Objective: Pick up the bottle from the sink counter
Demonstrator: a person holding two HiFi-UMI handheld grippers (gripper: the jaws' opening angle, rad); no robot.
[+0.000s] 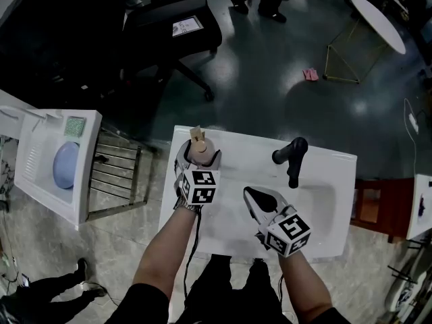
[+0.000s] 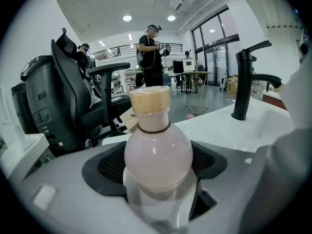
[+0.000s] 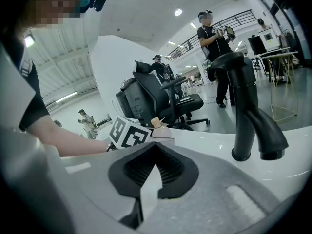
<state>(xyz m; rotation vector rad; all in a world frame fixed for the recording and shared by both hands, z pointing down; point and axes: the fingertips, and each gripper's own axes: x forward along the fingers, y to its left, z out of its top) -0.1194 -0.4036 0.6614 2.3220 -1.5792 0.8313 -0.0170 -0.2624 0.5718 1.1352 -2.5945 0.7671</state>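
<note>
Head view: white sink tabletop [image 1: 324,167] with a black faucet [image 1: 291,157] at the basin's [image 1: 317,211] far edge. The bottle [image 1: 201,148], pale pink with a light wood-coloured stopper [image 2: 149,101], stands upright near the tabletop's far left corner. The left hand-held gripper [image 1: 198,154] reaches to it, one jaw on either side.

Left gripper view: the bottle's round body fills the gap between the two black pads. The jaws stand wide, and the pads appear not to be pressing on it, though contact is hard to judge from this angle.

Right gripper view: the jaws are drawn together with nothing between them. The right hand-held gripper [image 1: 255,196] hovers over the tabletop's near middle, apart from the bottle, short of the faucet. A black office chair [image 1: 169,25] stands on the floor beyond.
</note>
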